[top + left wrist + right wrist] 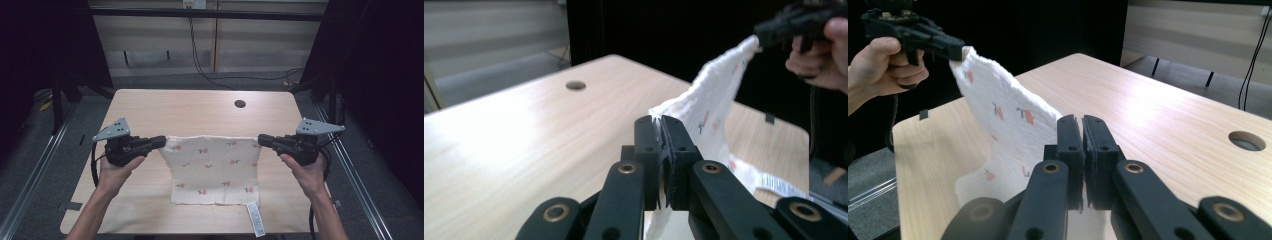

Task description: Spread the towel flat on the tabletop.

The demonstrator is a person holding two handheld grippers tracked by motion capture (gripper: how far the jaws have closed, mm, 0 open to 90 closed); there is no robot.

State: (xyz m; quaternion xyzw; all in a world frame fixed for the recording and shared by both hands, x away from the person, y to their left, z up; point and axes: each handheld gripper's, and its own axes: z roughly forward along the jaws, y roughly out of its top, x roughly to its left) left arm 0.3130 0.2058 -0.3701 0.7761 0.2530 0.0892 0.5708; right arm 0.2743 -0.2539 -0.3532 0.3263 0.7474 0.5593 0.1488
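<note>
Going left to right from my seat here: my left gripper (161,141) is out over the left side of the table (150,107), jaws pinched together on the top left corner of the towel (215,167). In the left gripper view you can see the white fabric squeezed right between the two black jaws, so that grip looks solid.

The towel itself is white with little red flower prints. It's stretched between both grippers, top edge lifted off the wood, while the lower part drapes down onto the table near the front edge. There's a care label (256,219) hanging off the bottom right corner, sticking out past the table edge.

Further back on the tabletop there's a round cable hole (240,104), well clear of the cloth.

On the right, my right gripper (261,140) is clamped on the top right corner. From its own camera the cloth is probably caught just at the jaw tips, hard to see exactly how deep.
</note>
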